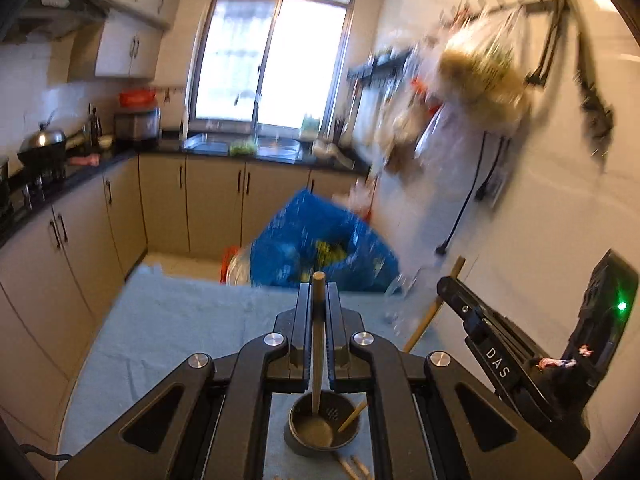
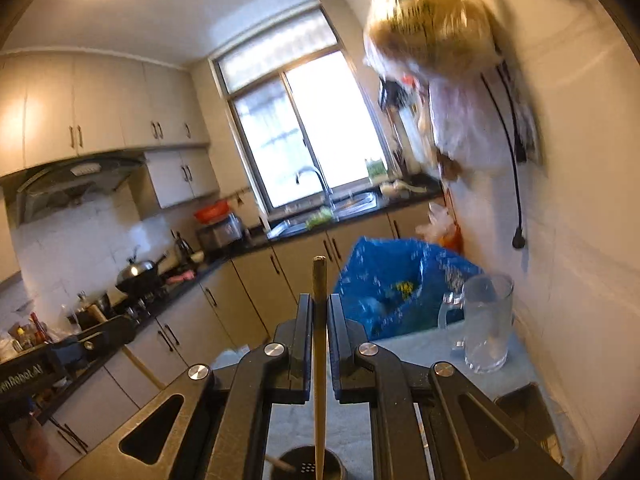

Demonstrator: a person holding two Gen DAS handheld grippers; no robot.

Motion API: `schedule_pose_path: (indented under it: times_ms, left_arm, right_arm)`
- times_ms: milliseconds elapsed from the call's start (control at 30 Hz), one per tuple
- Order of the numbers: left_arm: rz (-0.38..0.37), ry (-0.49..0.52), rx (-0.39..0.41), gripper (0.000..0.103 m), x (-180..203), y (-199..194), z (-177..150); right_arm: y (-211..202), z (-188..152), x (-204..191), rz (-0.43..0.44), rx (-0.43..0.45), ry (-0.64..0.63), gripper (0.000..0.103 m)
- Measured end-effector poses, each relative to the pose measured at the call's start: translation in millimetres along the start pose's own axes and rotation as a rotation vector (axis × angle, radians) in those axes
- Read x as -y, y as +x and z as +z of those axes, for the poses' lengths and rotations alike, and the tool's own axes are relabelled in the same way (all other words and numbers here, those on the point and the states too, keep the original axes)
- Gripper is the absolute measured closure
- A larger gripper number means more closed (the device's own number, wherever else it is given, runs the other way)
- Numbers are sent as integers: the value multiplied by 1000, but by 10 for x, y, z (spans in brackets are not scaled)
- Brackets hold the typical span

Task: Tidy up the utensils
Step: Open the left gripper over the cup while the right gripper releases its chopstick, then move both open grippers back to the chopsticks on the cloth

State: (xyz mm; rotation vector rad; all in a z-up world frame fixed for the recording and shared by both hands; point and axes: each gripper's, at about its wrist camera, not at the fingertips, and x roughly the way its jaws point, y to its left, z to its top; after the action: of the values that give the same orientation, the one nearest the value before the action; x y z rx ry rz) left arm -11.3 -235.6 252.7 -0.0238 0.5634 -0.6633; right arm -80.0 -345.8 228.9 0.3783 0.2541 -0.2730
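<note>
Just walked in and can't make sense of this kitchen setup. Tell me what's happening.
A person is sorting utensils with a pair of handheld tongs in each hand. The left tongs are shut on a wooden spoon, whose bowl sits inside a dark holder on the cloth-covered table. The right tongs are shut on a chopstick, its lower end in the same holder. Another chopstick leans in the holder. A glass pitcher stands nearby.

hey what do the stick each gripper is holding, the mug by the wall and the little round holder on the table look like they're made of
Stick in the left gripper and stick in the right gripper: wood or bamboo by the look, matte tan with a blunt cut end.
Mug: clear glass, see-through with a handle.
Holder: dark, probably metal or plastic; small drain holes show inside.
</note>
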Motion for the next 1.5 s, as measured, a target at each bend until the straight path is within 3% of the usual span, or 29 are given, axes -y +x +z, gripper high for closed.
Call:
schedule_pose_path:
  times_ms: [100, 267, 433, 600, 733, 900, 1100, 1233, 1367, 1500]
  left_arm:
    - [-3, -50, -103, 98, -111, 307, -163]
    - [8, -85, -137, 96, -232, 405, -281]
    - [-2, -94, -98, 63, -274, 179, -288]
    - [-4, -94, -58, 58, -343, -195, -352]
    - [6, -93, -52, 46, -443, -530, -624]
    - [2, -41, -157, 46, -428, -602, -1205]
    - [-93, 56, -336, 46, -134, -347, -1900]
    - [-159, 179, -412, 46, 221, -148, -2209]
    - [-170, 274, -478, 48, 468, 77, -2407]
    - [-134, 308, -537, 65, 555, 340, -2497]
  right_arm:
    - [205, -177, 80, -9, -80, 7, 96]
    - [331, -343, 191, -22, -140, 4, 95]
    - [290, -351, 211, -23, -145, 23, 63]
    - [-2, -296, 197, -34, -117, 0, 51]
    - [-293, -356, 260, -44, -127, -16, 40]
    - [-561, -812, 480, -70, -273, -43, 38]
    - [-700, -1511, 800, -87, -462, -58, 39]
    - [-728, -1881, 958, -59, -564, -16, 50]
    - [-782, -2019, 1034, -55, -582, 3, 51]
    - [-787, -2033, 1044, -37, -580, 0, 51]
